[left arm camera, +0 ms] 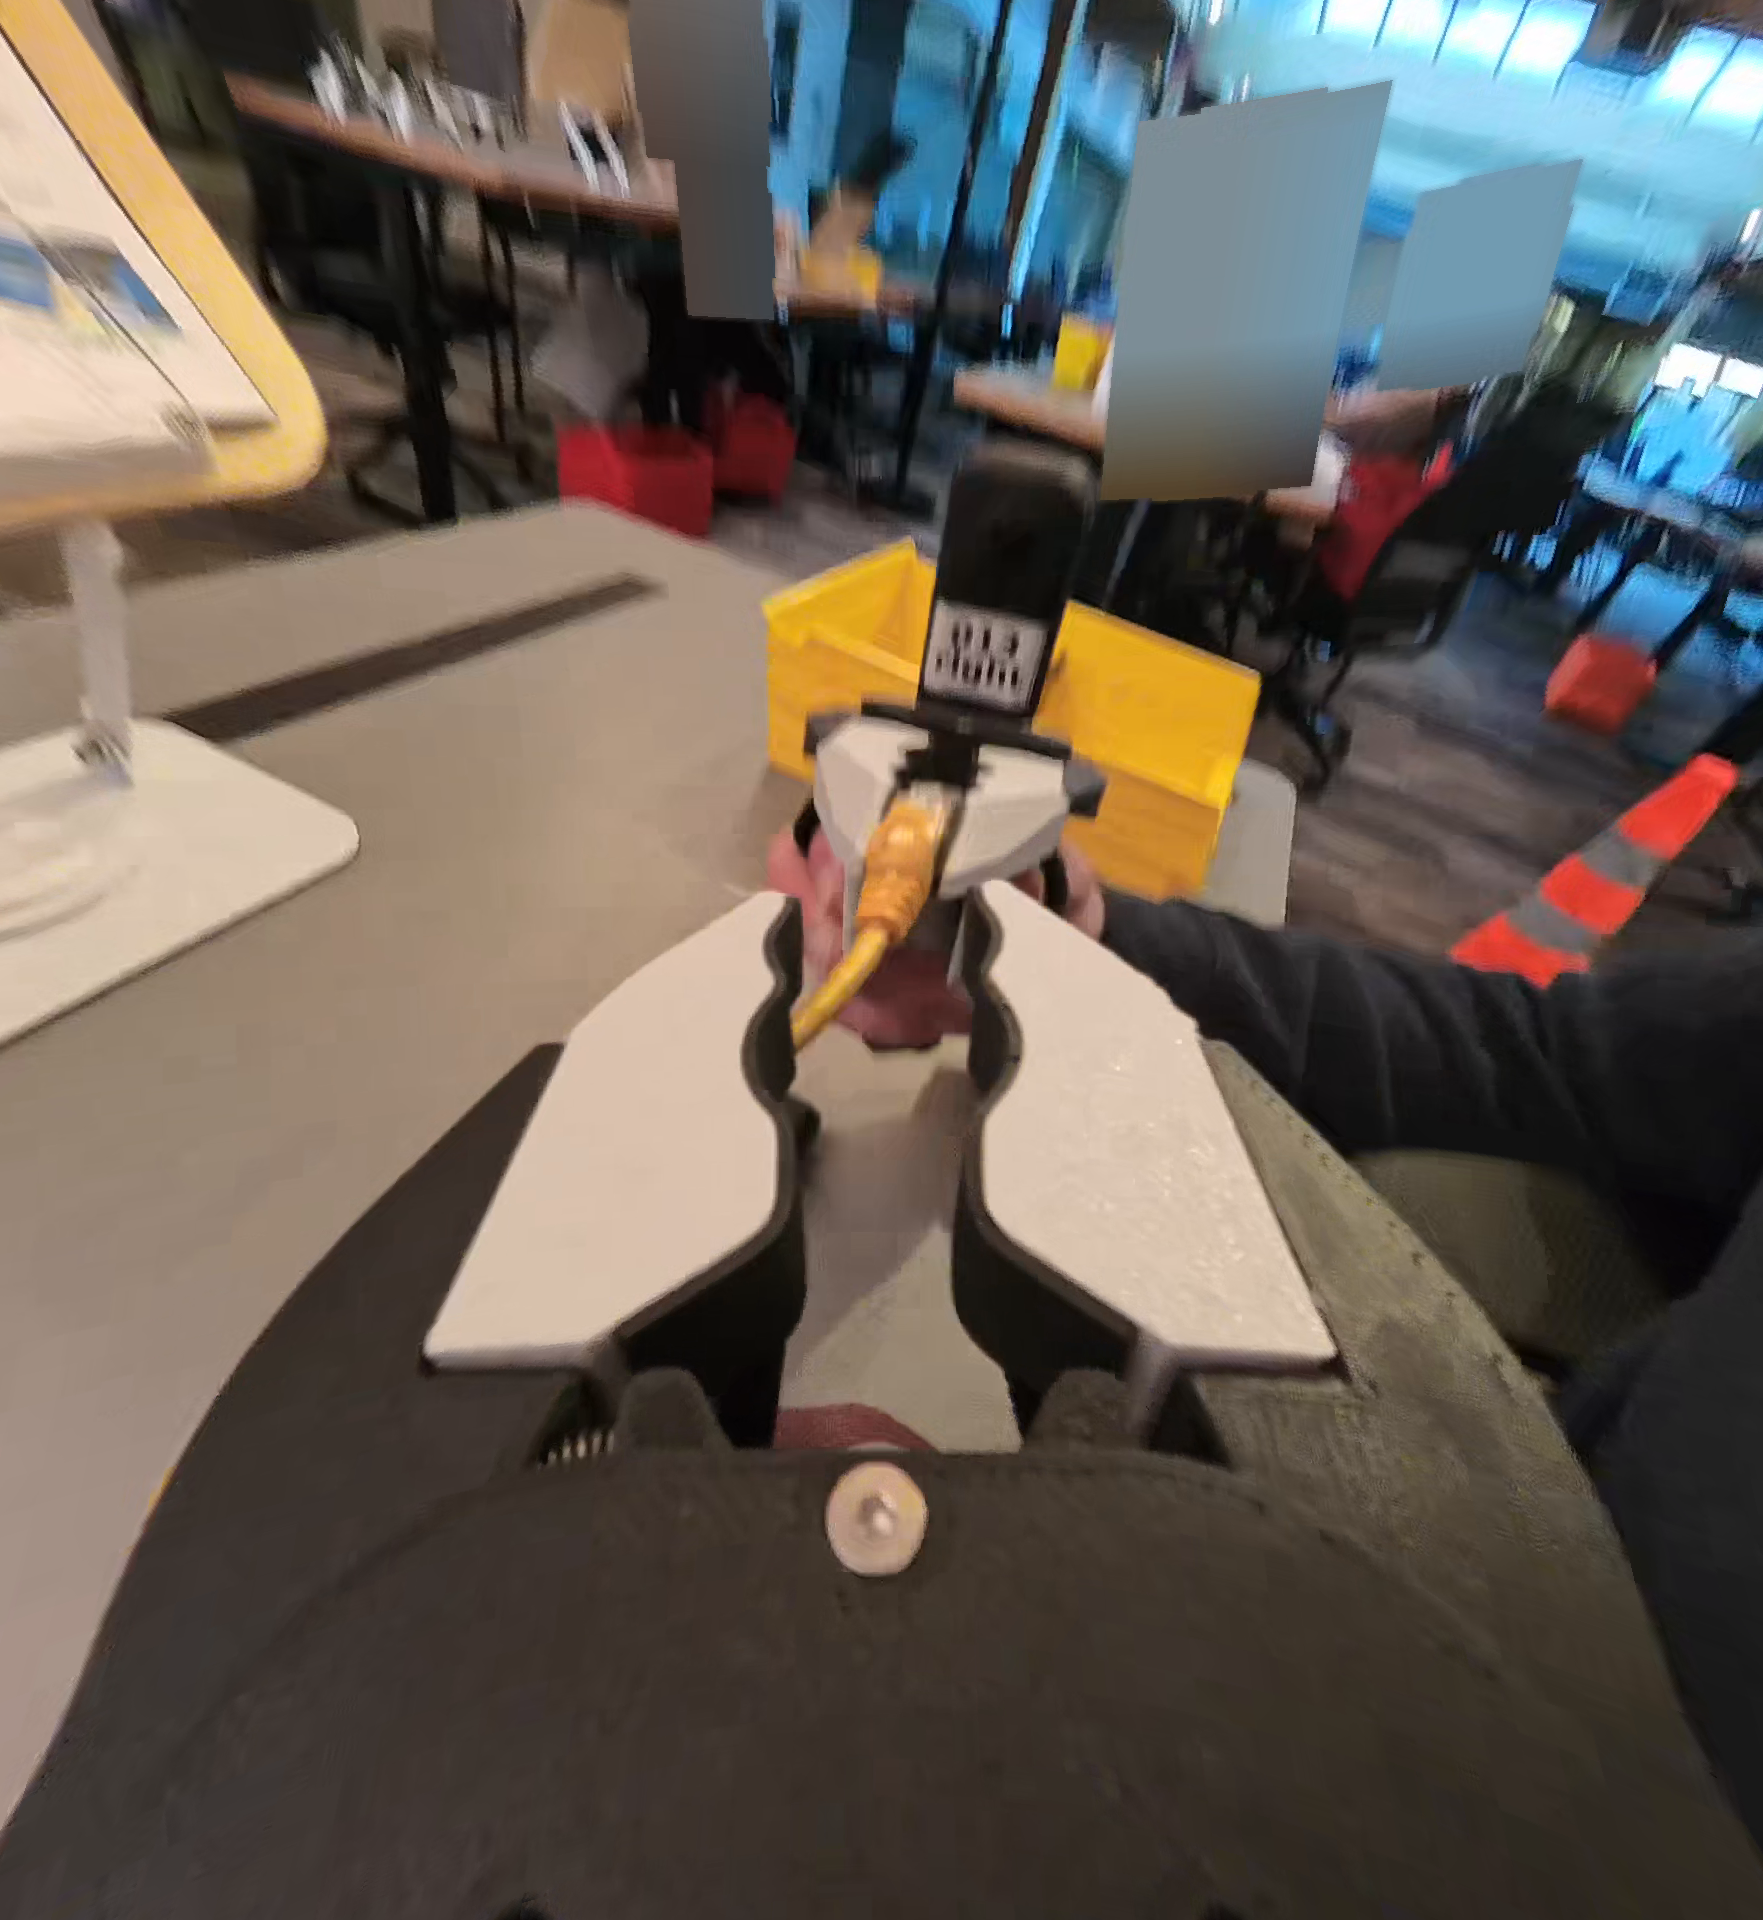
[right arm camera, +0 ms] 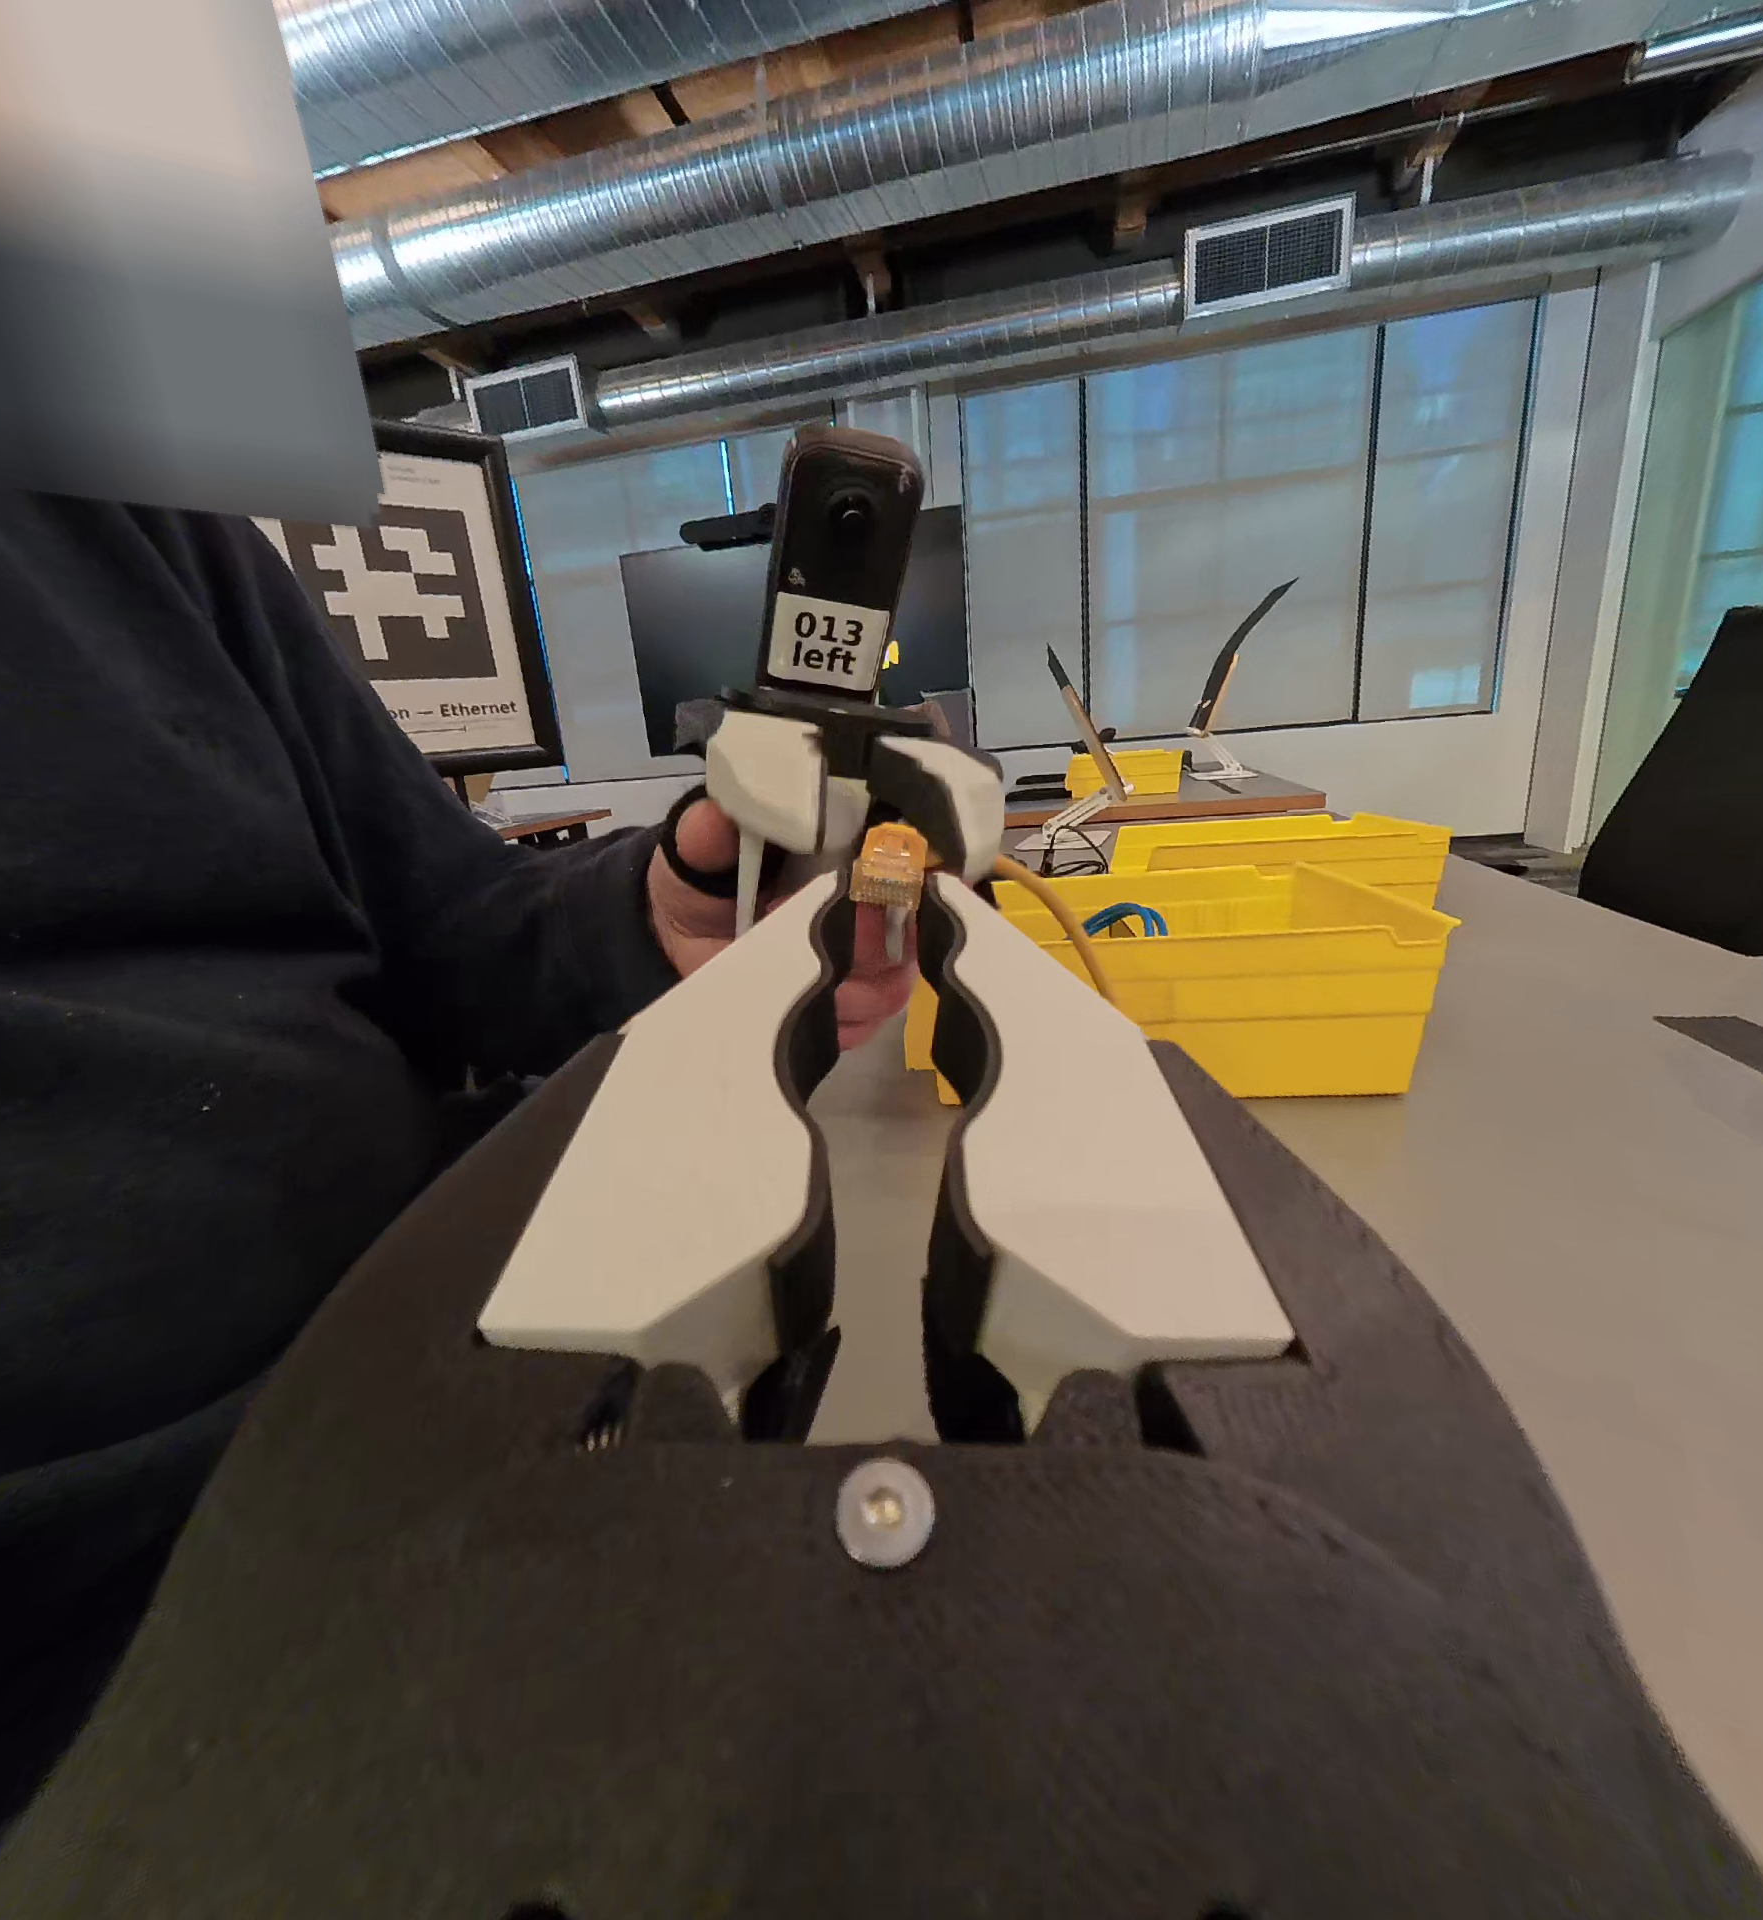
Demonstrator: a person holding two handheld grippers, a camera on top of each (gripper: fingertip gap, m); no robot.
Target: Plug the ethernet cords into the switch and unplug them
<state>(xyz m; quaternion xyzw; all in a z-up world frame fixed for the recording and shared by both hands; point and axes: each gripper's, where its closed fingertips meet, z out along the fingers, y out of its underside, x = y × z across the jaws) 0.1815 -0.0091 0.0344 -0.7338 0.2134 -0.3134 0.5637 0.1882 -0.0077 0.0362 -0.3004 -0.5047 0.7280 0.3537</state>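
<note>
A yellow ethernet cord's plug [right arm camera: 887,868] sits between the fingertips of my right gripper [right arm camera: 889,885], which is shut on it, clear connector end toward that camera. In the left wrist view the same plug [left arm camera: 898,862] shows in the right gripper [left arm camera: 921,821], facing me. Its cable [left arm camera: 835,987] hangs down past my left finger. My left gripper [left arm camera: 877,914] is open and empty, just in front of the plug; it also shows in the right wrist view [right arm camera: 856,805]. Both are held above the grey table [left arm camera: 389,935]. No switch is in view.
Yellow bins [right arm camera: 1272,997] stand on the table, the near one holding a blue cable [right arm camera: 1126,920]. A screen on a white stand [left arm camera: 98,790] is at the left. A person's dark sleeve [left arm camera: 1428,1039], a black chair [right arm camera: 1729,769] and an orange cone [left arm camera: 1604,873] are around. Only a small space, under 4 cm, lies between the two pairs of fingers.
</note>
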